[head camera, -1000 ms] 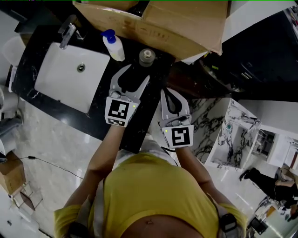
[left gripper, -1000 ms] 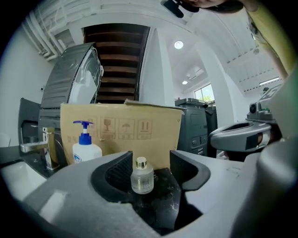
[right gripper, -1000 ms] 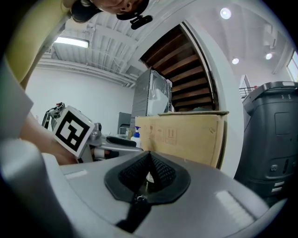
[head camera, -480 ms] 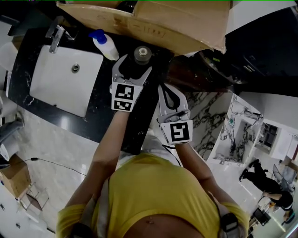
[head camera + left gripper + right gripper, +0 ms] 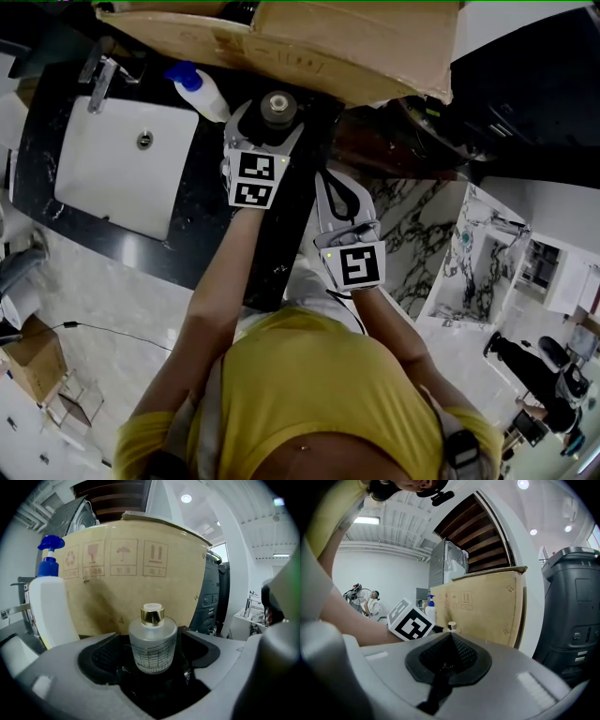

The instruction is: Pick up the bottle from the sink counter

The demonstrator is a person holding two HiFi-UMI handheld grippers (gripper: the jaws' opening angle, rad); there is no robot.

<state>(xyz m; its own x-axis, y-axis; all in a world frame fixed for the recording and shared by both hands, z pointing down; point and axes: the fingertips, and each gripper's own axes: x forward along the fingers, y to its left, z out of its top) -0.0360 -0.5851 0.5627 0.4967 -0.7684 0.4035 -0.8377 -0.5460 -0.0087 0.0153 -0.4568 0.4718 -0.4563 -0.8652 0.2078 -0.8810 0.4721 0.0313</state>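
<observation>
Your left gripper (image 5: 273,120) reached over the dark bench (image 5: 281,246) with its jaws spread wide. They had just been opening, and the frosted glass bottle (image 5: 153,641) stood upright between them. In the left gripper view a dark gap showed on each side of the bottle, so neither pad pressed on it. The bottle, with its gold collar and pale cap, sat on the bench just in front of the cardboard box (image 5: 136,569). A white pump bottle (image 5: 49,609) with a blue top stood near it on the left, between it and the white sink (image 5: 112,178). The tap (image 5: 97,80) sat at the sink's far corner.

Your right gripper (image 5: 328,180) hung back beside the left one, nearer your body. Its jaws were closed together with nothing between them.
</observation>
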